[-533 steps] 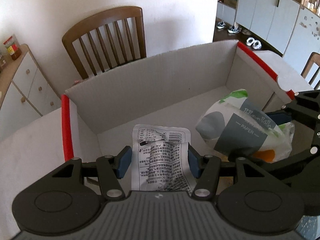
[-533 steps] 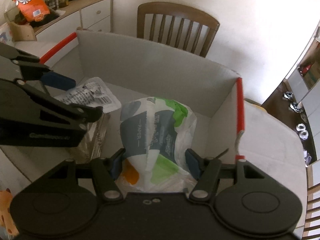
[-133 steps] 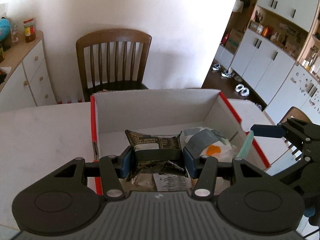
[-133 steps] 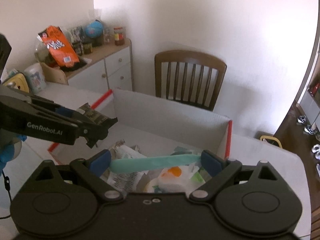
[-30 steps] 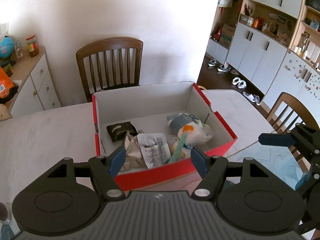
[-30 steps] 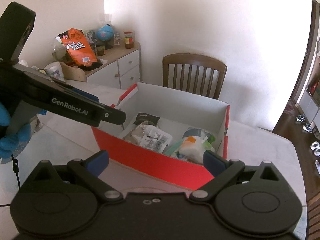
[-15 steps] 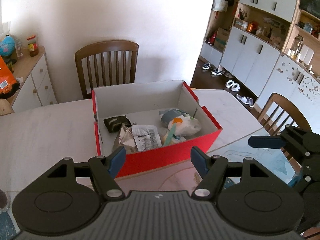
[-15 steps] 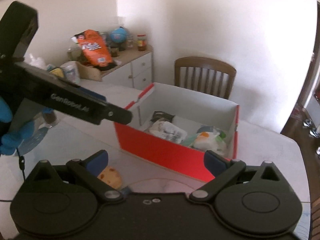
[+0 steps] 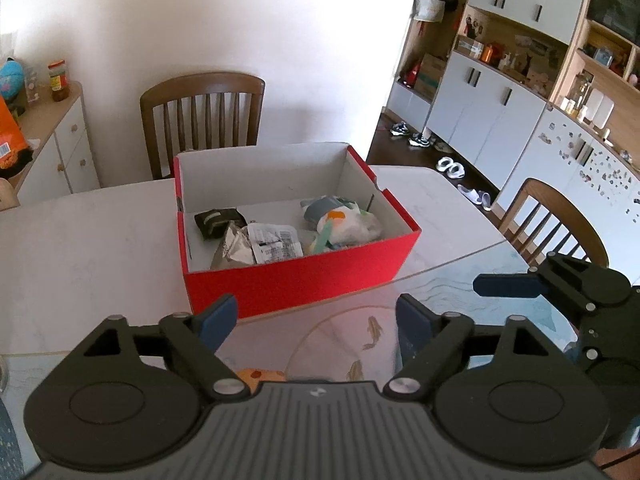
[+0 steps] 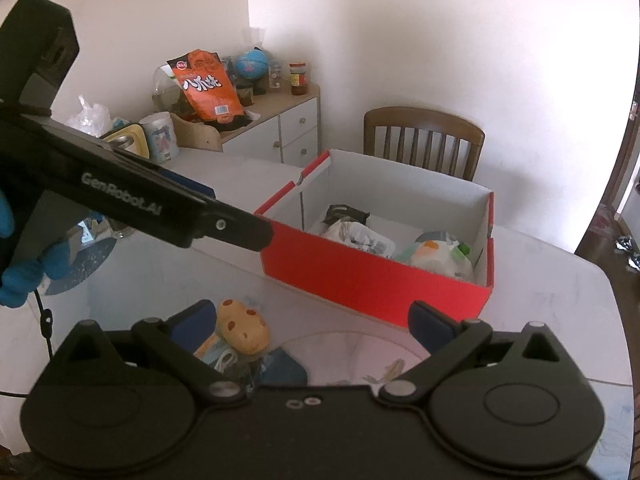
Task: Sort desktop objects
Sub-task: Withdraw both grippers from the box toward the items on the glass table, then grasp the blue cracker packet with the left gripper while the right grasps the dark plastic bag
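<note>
A red cardboard box [image 9: 304, 276] [image 10: 372, 276] stands on the white table. It holds a dark packet [image 9: 215, 222], a silver foil pack [image 9: 234, 249], a printed white sachet [image 9: 274, 242] [image 10: 368, 240], a tissue pack [image 9: 342, 220] [image 10: 436, 252] and a teal stick [image 9: 325, 236]. My left gripper [image 9: 318, 316] is open and empty, in front of the box. My right gripper [image 10: 312, 320] is open and empty, also short of the box. A yellow spotted mushroom toy [image 10: 244, 326] lies on a small printed pack [image 10: 218, 354] by its left finger.
A glass mat with fish drawings [image 9: 360, 340] covers the near table. A wooden chair [image 9: 202, 116] stands behind the box, another chair [image 9: 556, 216] at the right. A sideboard [image 10: 276, 128] holds an orange snack bag [image 10: 206, 86], a globe and jars. A mug [image 10: 160, 136] stands on the table's far left.
Both grippers have pulled back from the box and up; the box looks smaller. The mushroom toy has come further into the right wrist view.
</note>
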The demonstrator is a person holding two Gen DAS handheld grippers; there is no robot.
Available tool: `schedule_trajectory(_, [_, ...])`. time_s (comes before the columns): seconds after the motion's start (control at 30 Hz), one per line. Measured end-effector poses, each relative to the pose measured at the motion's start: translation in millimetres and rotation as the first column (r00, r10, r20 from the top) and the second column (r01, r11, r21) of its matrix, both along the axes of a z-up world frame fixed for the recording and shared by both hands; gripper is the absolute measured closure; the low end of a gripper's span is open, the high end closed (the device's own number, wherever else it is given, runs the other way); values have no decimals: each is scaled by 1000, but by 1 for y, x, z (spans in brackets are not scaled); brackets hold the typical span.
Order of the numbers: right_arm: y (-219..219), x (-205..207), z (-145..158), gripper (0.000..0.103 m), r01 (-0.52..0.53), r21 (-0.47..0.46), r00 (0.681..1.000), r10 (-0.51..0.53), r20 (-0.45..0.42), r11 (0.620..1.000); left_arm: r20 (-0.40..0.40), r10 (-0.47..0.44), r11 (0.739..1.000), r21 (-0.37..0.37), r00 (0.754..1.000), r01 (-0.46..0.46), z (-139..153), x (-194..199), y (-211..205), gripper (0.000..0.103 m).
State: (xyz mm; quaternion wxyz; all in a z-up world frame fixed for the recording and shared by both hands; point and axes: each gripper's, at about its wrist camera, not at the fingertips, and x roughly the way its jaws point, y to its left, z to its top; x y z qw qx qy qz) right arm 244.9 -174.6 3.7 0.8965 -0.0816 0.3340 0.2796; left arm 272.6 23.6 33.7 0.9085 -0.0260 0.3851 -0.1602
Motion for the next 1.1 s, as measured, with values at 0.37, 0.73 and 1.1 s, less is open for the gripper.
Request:
schedule_trajectory(0.37, [5,-17,-16,0,-9,-31,1000,10,12,999,-27,23,1000,2,999,-23,-26,-26,10,2])
schedule_trajectory(0.73, [21,-37,-50,0,-58,-65,998,58,-3,996,-52,85,996,15,995,-85,-62,-52,32,0])
schedule_trajectory(1.1, [30,-44,-78,0,-83,-78,996,80,-36,994,-129,117,993,33,985,-114,-103,-63,47,0])
